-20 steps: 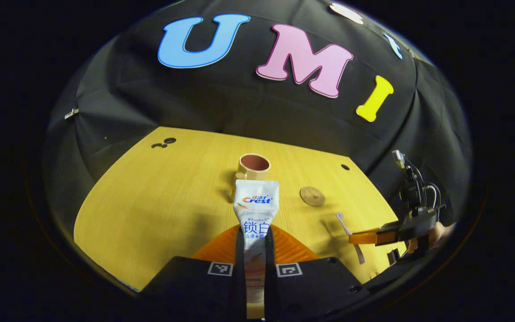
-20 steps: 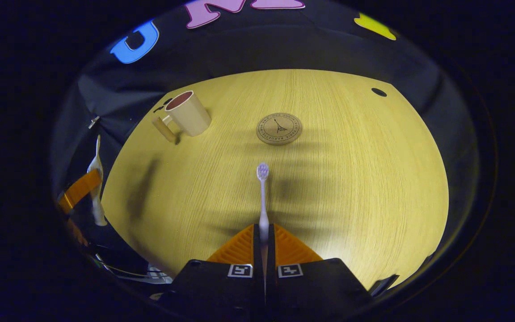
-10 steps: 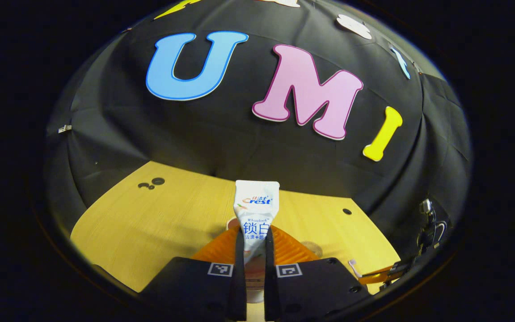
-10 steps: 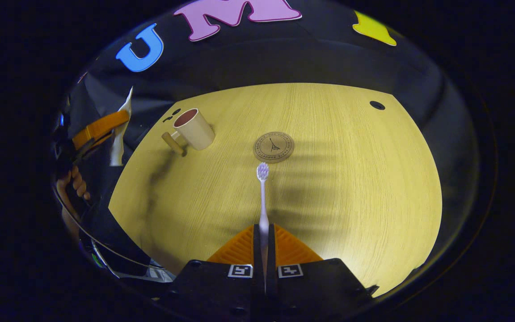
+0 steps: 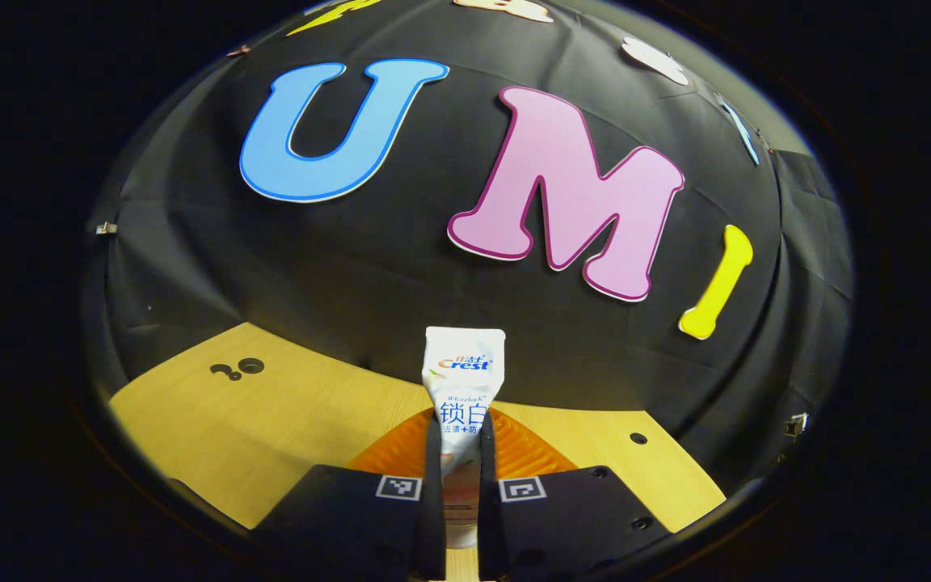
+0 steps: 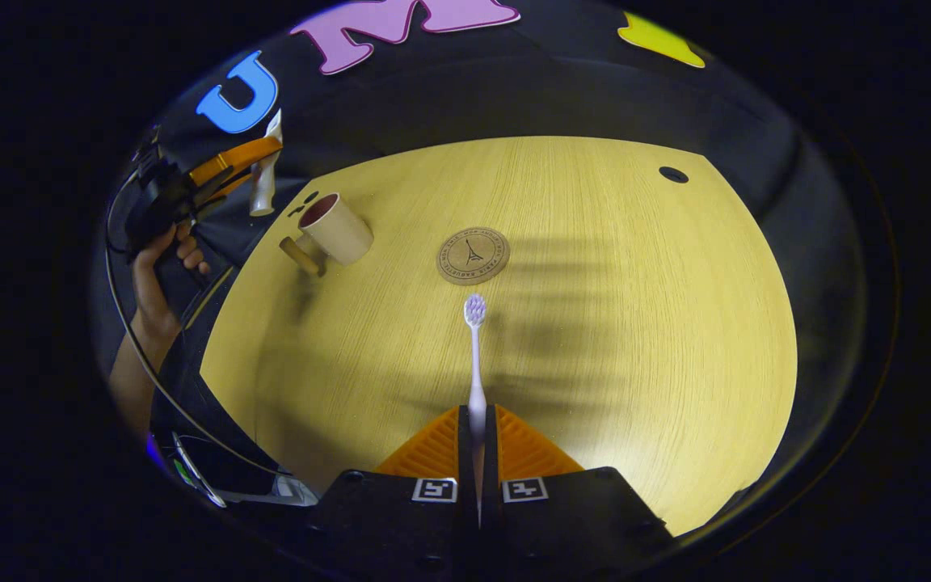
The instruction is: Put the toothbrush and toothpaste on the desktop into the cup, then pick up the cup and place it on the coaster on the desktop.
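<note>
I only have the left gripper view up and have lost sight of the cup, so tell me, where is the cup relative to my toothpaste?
Observer: In the right gripper view, the cup stands upright on the desktop; the toothpaste hangs up and to its left, in the air.
Operator: Is the toothbrush on the desk?
Observer: No, the right gripper grips the toothbrush above the desk.
Operator: Coaster free?
Observer: Yes, the coaster is bare, right of the cup.
</note>
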{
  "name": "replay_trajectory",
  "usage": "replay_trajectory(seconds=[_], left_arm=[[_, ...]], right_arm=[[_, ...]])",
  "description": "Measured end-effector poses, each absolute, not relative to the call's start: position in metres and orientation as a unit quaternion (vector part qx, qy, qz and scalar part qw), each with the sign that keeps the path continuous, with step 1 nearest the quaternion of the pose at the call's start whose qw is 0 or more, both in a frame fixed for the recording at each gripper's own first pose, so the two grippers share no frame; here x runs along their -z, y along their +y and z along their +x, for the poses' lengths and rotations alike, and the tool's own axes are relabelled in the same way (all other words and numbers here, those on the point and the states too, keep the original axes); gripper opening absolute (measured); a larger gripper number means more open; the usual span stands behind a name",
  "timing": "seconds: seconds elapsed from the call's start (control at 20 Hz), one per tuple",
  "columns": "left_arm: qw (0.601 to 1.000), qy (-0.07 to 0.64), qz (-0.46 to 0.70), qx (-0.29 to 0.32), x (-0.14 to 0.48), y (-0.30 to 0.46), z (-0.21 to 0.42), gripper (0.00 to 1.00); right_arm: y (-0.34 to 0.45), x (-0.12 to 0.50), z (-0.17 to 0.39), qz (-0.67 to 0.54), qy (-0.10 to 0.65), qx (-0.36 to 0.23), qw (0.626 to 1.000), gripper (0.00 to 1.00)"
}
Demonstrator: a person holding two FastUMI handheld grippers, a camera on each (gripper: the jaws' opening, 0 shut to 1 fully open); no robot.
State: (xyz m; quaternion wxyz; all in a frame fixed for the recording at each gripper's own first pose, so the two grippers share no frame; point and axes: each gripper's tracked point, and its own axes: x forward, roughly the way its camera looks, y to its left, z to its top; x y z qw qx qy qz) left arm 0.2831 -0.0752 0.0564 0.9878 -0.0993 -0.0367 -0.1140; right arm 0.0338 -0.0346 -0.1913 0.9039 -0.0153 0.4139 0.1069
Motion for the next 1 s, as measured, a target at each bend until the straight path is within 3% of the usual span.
replay_trajectory(seconds=[0.4, 0.75, 1.0], left_arm=[[0.986, -0.051, -0.135, 0.084, -0.031, -0.063, 0.345, 0.2], [0.991, -0.042, -0.103, 0.076, 0.001, -0.063, 0.356, 0.21], [0.996, -0.017, -0.076, 0.05, 0.023, -0.05, 0.347, 0.3]], right_arm=[[-0.045, 0.196, 0.036, -0.005, 0.431, -0.098, 0.897, 0.06], [-0.036, 0.203, 0.053, -0.001, 0.428, -0.107, 0.897, 0.06], [-0.018, 0.203, 0.063, 0.001, 0.415, -0.125, 0.901, 0.06]])
